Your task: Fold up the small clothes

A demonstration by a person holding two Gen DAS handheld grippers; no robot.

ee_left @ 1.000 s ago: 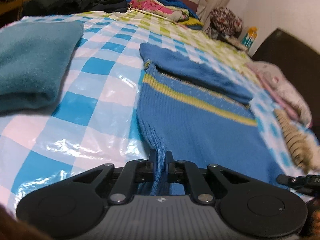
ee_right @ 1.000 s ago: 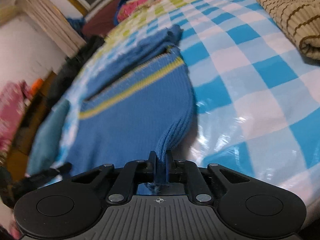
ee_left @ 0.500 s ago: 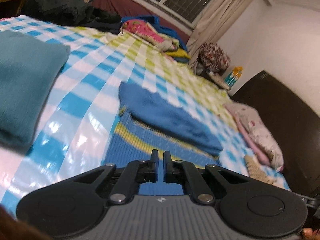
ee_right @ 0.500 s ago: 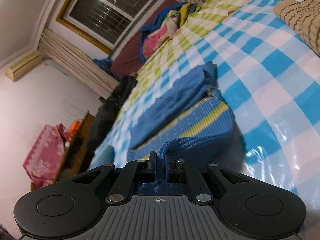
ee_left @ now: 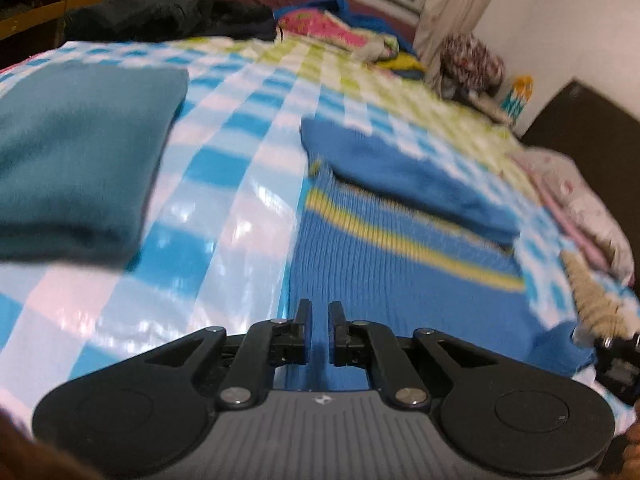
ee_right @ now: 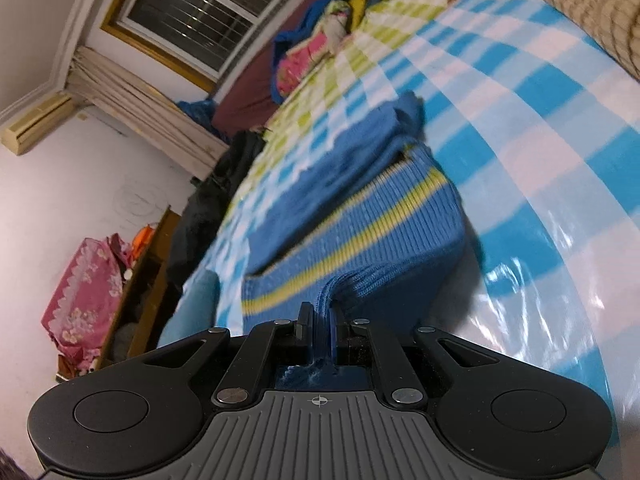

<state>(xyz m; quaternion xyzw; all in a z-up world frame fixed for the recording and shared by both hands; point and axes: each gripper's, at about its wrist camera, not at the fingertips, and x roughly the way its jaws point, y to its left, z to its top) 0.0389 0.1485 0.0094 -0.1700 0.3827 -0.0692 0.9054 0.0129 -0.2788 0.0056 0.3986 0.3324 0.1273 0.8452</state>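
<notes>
A blue knit sweater [ee_left: 400, 272] with a yellow stripe lies on a bed covered by a glossy blue, white and green checked sheet [ee_left: 224, 208]. One sleeve is folded across the sweater's far part, just beyond the stripe.

The left tongs [ee_left: 319, 334] hover over the sweater's near edge, close to its left side. Their jaws stand slightly apart with a narrow gap, and only blue knit shows through that gap; nothing is gripped between them. The view is blurred.

The right tongs [ee_right: 319, 332] are closed on a bunched ridge of the sweater [ee_right: 360, 240], near its bottom right corner. The fabric rises from the sheet [ee_right: 540, 160] into the jaws, so that corner is lifted and the cloth below it hangs in a rounded fold.

Left of the sweater, well apart from it, a folded teal garment [ee_left: 80, 160] rests on the sheet. To the sweater's right lies a beige ribbed knit with brown stripes [ee_right: 600, 16], and beyond it a pale pink printed cloth [ee_left: 580, 200] near a dark headboard [ee_left: 592, 128]. Past the sweater, at the far edge of the bed, sit a black garment [ee_left: 160, 20] and a heap of pink and blue clothes [ee_left: 336, 28] under a barred window [ee_right: 208, 24].
</notes>
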